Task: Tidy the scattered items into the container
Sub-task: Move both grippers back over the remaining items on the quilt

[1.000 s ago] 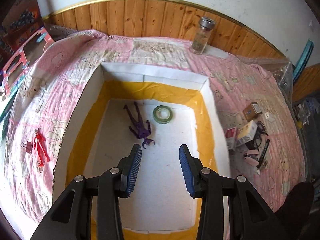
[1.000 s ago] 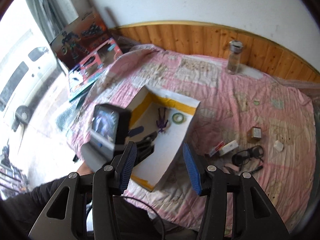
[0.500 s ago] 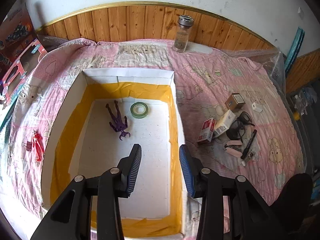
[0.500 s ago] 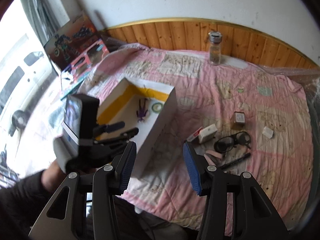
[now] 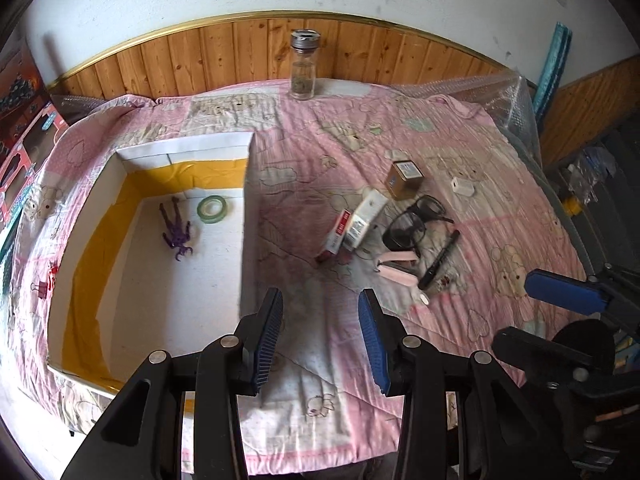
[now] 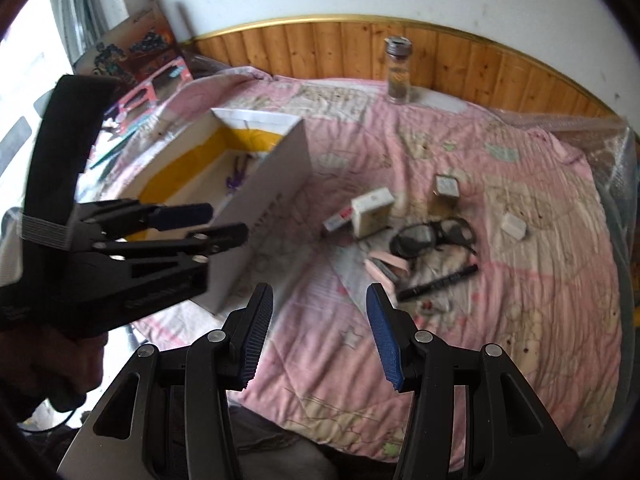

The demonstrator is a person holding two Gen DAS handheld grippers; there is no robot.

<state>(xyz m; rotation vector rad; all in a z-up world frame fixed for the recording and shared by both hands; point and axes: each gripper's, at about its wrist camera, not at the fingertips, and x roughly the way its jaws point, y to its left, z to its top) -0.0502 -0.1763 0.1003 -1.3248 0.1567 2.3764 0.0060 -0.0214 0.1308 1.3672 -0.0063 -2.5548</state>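
While both tongs hang above the near edge of the pink quilt (image 5: 328,128), nothing is held in either. Taking the white box (image 5: 246,216) as the landmark and reading left to right: a red clip (image 5: 45,284) lies on the quilt left of the box; inside it, on the white floor, sit a purple figure (image 5: 176,232) and a green tape roll (image 5: 212,209). The left tongs (image 5: 320,338) hover just past the box's right wall, fingers apart and empty. Right of the box lies the scattered pile: a red-and-white carton (image 5: 339,230), a white carton (image 5: 366,216), a brown cube box (image 5: 404,174), black glasses (image 5: 414,218), pink clips (image 5: 396,266), a black marker (image 5: 440,254) and a small white block (image 5: 463,187). Farthest right of the box, the right tongs (image 6: 320,340) are likewise spread and empty. Behind the box, by the wooden panelling, stands a glass jar (image 5: 303,68).
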